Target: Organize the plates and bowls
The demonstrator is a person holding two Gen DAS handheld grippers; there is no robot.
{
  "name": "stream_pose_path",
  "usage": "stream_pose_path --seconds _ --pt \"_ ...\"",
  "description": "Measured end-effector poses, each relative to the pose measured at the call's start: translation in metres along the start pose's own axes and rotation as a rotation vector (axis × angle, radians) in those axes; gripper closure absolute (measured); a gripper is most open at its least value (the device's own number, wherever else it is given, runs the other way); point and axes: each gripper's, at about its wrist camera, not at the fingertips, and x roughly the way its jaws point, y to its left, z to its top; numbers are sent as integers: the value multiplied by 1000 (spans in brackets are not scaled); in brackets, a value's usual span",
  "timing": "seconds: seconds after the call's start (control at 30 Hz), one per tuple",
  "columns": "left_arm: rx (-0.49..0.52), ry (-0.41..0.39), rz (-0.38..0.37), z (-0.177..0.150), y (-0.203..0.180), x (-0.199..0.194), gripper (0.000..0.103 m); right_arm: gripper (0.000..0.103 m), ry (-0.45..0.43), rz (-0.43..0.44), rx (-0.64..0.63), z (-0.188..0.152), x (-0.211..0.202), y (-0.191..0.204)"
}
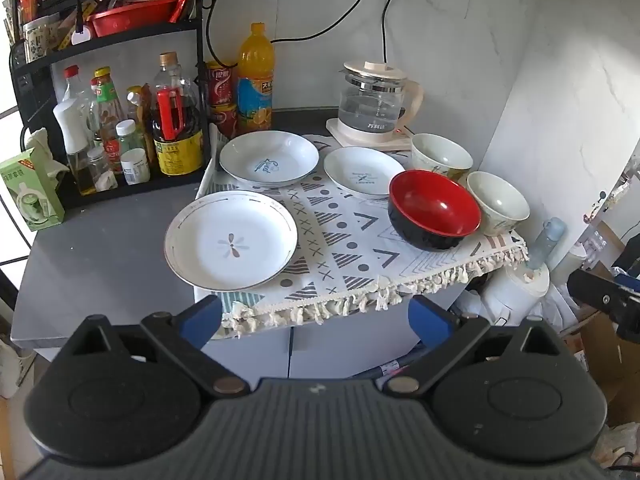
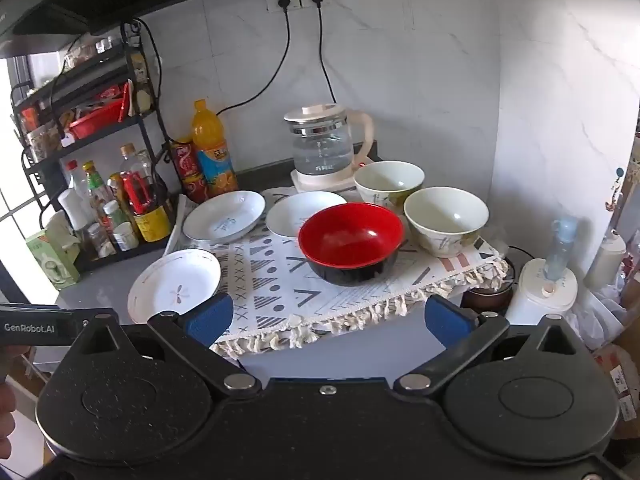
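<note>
Three white plates lie on a patterned cloth: a flower plate at the near left, a plate with blue script behind it, and a smaller plate to its right. A red-and-black bowl stands at the right, with two cream bowls beside and behind it. The same dishes show in the right wrist view, with the red bowl in the middle. My left gripper is open and empty before the cloth's fringe. My right gripper is open and empty too.
A glass kettle stands at the back on its base. Bottles, cans and an orange juice bottle crowd the black rack at the left. A green box sits on the grey counter. A white appliance stands below the right edge.
</note>
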Motion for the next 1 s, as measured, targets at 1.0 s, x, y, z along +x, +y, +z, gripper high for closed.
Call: stream_pose_path --seconds 1.0 --pt "-52 -5 4 6 -14 -12 4 0 10 6 5 2 0 -14"
